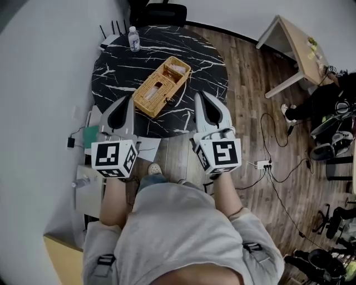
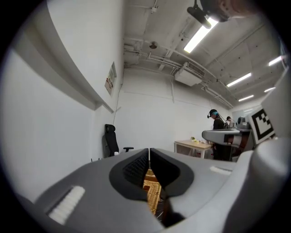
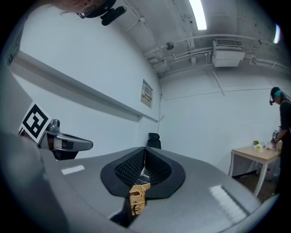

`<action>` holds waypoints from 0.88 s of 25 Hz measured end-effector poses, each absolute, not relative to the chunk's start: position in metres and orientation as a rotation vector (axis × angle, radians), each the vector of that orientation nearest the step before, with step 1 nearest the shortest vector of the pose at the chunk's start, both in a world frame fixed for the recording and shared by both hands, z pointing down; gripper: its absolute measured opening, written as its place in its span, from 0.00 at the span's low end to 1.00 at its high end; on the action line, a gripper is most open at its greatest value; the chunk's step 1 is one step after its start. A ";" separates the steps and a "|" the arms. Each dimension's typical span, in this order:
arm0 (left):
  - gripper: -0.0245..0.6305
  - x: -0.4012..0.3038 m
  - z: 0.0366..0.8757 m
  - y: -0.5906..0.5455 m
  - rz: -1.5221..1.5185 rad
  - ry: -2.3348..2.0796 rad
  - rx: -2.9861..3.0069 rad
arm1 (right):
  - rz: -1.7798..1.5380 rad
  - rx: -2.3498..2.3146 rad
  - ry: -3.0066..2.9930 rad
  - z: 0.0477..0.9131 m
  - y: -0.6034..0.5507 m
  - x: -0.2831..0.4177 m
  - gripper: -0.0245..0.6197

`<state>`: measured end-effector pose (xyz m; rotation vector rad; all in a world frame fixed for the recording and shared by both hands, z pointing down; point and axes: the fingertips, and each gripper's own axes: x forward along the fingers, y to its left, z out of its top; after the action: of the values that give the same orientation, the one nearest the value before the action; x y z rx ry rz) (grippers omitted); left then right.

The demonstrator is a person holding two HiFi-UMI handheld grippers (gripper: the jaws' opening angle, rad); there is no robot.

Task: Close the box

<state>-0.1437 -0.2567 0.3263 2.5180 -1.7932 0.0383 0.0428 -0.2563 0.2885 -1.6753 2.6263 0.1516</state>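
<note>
A woven wicker box (image 1: pixel 161 85) lies at an angle on the round black marble table (image 1: pixel 117 67). Its far end looks open, with something pale inside. My left gripper (image 1: pixel 130 99) hovers just left of the box's near end, its jaws pressed together on nothing. My right gripper (image 1: pixel 198 96) hangs just right of the box, also shut and empty. In the left gripper view the jaws (image 2: pixel 149 151) meet, and the wicker box (image 2: pixel 153 193) shows below them. In the right gripper view the jaws (image 3: pixel 145 150) likewise meet, and a corner of the box (image 3: pixel 137 198) is visible beneath.
A water bottle (image 1: pixel 133 39) and a router (image 1: pixel 111 34) stand at the table's far edge, with a black chair (image 1: pixel 158 14) behind. A wooden table (image 1: pixel 300 47) and a person (image 1: pixel 328 106) are at the right. A power strip (image 1: pixel 262 165) and cables lie on the floor.
</note>
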 end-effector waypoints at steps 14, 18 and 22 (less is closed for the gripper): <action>0.14 -0.148 0.268 -0.181 -0.116 -2.046 2.462 | 0.215 -1.575 2.613 0.259 -0.211 0.072 0.05; 0.14 -0.144 0.260 -0.163 -0.123 -2.111 2.457 | 0.230 -1.561 2.607 0.253 -0.199 0.081 0.05; 0.14 -0.141 0.255 -0.147 -0.131 -2.147 2.453 | 0.239 -1.548 2.603 0.248 -0.187 0.086 0.05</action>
<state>-0.1415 -0.1466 0.2550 2.4531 -2.1468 -0.1312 0.0855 -0.1874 0.2482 -1.5481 2.6027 0.2389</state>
